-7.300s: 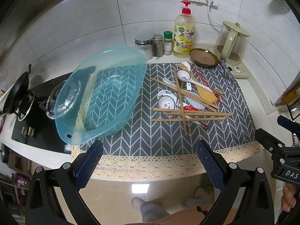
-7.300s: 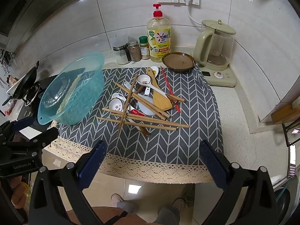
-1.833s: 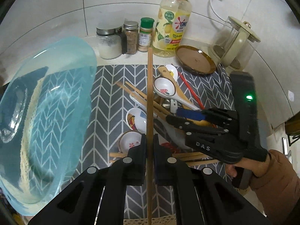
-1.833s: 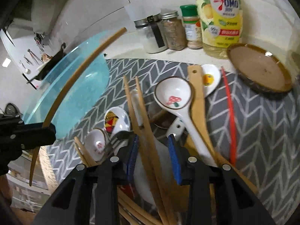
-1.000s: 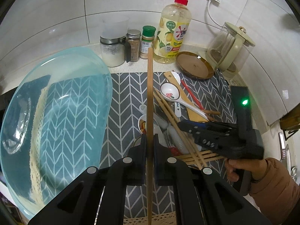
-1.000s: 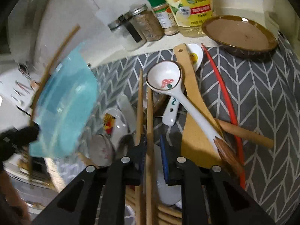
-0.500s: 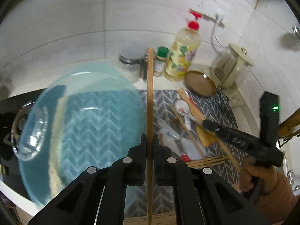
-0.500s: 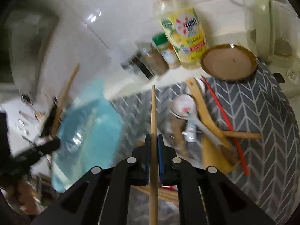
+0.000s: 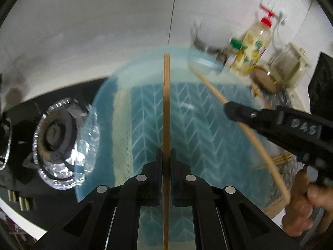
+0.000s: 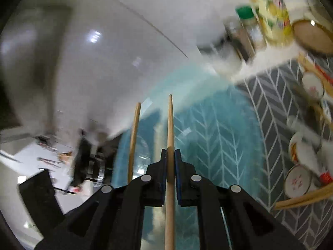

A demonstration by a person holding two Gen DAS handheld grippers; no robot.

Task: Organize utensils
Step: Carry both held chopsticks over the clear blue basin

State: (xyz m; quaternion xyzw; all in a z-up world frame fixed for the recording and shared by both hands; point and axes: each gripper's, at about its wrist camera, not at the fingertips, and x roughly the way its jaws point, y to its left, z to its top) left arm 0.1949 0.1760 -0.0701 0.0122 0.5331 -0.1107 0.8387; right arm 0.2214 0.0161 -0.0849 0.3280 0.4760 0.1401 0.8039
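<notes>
1. The left gripper (image 9: 166, 155) is squeezed tight on one long, thin wooden chopstick (image 9: 166, 104), above the big see-through blue plastic bowl (image 9: 218, 145).
2. The right gripper (image 10: 170, 156) pinches another wooden stick (image 10: 170, 125) and also points over the bowl.
3. The sticks look light, stiff and smooth. They could slip or swing, so holding near the middle is best.
4. The bowl is wide and open, with lots of room. The two sticks are close and could bump.
5. More utensils lie on the grey zigzag mat (image 10: 276, 108).
</notes>
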